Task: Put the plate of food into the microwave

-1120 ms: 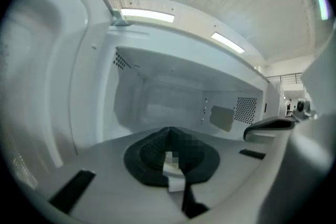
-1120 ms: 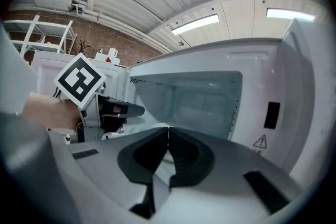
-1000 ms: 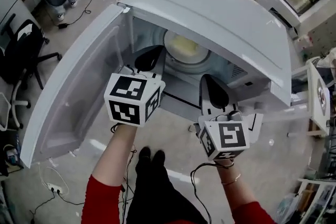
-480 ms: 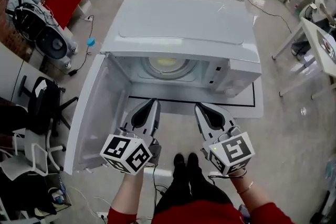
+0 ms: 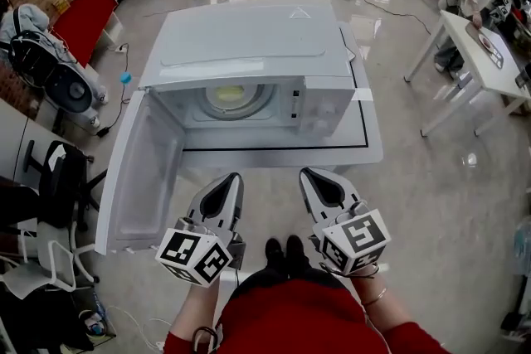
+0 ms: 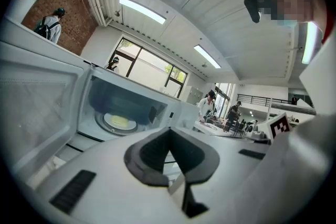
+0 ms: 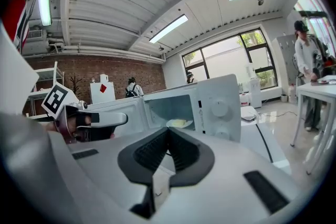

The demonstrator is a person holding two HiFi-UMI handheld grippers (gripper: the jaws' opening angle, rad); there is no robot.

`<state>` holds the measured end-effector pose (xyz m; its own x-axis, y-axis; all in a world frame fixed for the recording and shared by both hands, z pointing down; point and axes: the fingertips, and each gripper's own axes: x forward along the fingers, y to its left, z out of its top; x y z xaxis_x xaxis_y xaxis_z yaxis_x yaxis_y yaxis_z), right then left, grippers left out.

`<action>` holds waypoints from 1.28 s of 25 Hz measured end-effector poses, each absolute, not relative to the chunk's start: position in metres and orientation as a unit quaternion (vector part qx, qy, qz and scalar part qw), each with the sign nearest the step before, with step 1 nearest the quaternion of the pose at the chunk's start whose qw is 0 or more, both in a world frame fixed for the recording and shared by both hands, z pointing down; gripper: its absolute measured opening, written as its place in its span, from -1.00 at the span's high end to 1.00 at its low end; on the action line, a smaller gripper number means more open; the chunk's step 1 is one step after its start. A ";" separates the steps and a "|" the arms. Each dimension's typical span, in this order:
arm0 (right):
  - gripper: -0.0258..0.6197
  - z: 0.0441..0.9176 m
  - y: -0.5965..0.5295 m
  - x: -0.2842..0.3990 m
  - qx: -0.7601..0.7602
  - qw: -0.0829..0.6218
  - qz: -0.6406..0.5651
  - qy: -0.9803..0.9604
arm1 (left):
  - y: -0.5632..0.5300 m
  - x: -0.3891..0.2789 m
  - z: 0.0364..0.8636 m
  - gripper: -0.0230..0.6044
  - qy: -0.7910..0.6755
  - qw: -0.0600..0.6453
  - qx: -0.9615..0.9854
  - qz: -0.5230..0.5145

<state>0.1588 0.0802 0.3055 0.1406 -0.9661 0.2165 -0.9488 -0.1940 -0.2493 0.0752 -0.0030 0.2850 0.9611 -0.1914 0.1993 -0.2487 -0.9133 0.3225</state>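
Note:
The plate of yellow food [image 5: 230,98] lies on the turntable inside the white microwave [image 5: 257,46]. Its door [image 5: 137,170] hangs wide open to the left. Both grippers are held in front of the oven, outside the cavity. My left gripper [image 5: 231,177] is shut with nothing in it, and my right gripper [image 5: 306,173] is shut and empty too. In the left gripper view the plate [image 6: 118,121] shows beyond the closed left gripper [image 6: 169,131]. The right gripper view shows the plate [image 7: 179,123] past the closed right gripper [image 7: 168,130], beside the control panel [image 7: 219,110].
The microwave stands on a low white table [image 5: 369,152] with a black line. A black office chair [image 5: 65,170] and a fan [image 5: 51,79] stand at the left. At the right, a person sits at a white desk [image 5: 479,54]. Cables run across the floor.
Both grippers have drawn back out of the microwave's opening toward me. The view has pulled away, and the whole oven with the plate inside now shows.

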 end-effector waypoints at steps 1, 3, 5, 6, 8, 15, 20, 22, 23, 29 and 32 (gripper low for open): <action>0.88 0.302 0.083 0.158 -0.756 0.027 -0.161 0.634 | 0.000 0.075 0.282 0.90 -0.112 0.171 0.976 0.080; 0.88 0.294 0.089 0.155 -0.759 0.026 -0.149 0.634 | 0.005 0.074 0.278 0.90 -0.114 0.162 0.977 0.076; 0.88 0.287 0.092 0.151 -0.757 0.026 -0.140 0.638 | 0.008 0.071 0.276 0.90 -0.123 0.154 0.977 0.075; 0.88 0.284 0.093 0.150 -0.754 0.026 -0.137 0.641 | 0.009 0.070 0.274 0.90 -0.128 0.153 0.977 0.075; 0.88 0.280 0.092 0.148 -0.750 0.023 -0.134 0.648 | 0.009 0.069 0.271 0.90 -0.137 0.158 0.975 0.072; 0.88 0.276 0.088 0.133 -0.733 0.012 -0.129 0.668 | 0.012 0.058 0.265 0.90 -0.151 0.164 0.973 0.062; 0.88 0.280 0.093 0.127 -0.726 0.012 -0.131 0.675 | 0.018 0.056 0.267 0.90 -0.154 0.156 0.973 0.064; 0.88 0.280 0.096 0.128 -0.728 0.011 -0.129 0.674 | 0.021 0.057 0.268 0.90 -0.155 0.156 0.973 0.066; 0.88 0.281 0.097 0.128 -0.729 0.011 -0.128 0.673 | 0.021 0.056 0.269 0.90 -0.156 0.157 0.973 0.067; 0.88 0.284 0.099 0.123 -0.737 0.005 -0.122 0.665 | 0.025 0.046 0.280 0.90 -0.157 0.166 0.971 0.073; 0.88 0.284 0.095 0.126 -0.738 0.002 -0.116 0.665 | 0.021 0.047 0.281 0.90 -0.159 0.165 0.971 0.071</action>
